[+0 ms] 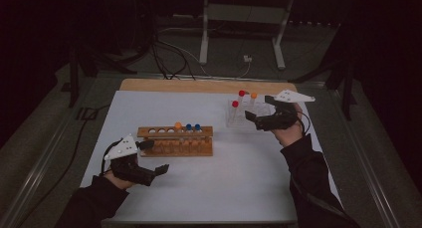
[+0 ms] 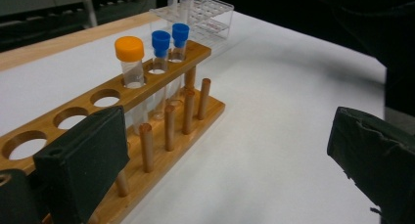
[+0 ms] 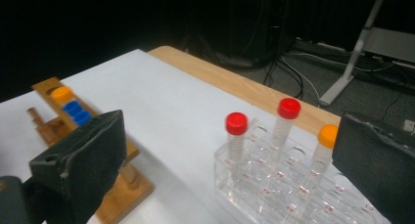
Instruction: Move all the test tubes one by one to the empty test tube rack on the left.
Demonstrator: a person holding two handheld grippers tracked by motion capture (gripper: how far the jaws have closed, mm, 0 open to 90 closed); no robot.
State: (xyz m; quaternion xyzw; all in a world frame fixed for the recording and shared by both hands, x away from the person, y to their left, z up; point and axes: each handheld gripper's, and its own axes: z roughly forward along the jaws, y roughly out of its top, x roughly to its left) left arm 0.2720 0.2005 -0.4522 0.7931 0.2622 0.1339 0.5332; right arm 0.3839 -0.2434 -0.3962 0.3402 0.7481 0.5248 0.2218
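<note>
Between the right gripper [image 3: 235, 160]'s wide-apart jaws sits the clear rack [image 3: 274, 190], holding two red-capped tubes [image 3: 237, 136] and an orange-capped tube [image 3: 324, 150] (nothing pinched). Off past its left jaw is the wooden rack [image 2: 147, 111]. That rack stands just beyond the left gripper [image 2: 225, 155]'s left jaw, jaws spread and empty, with an orange-capped vial [image 2: 130, 60] and two blue-capped vials [image 2: 161, 53].
</note>
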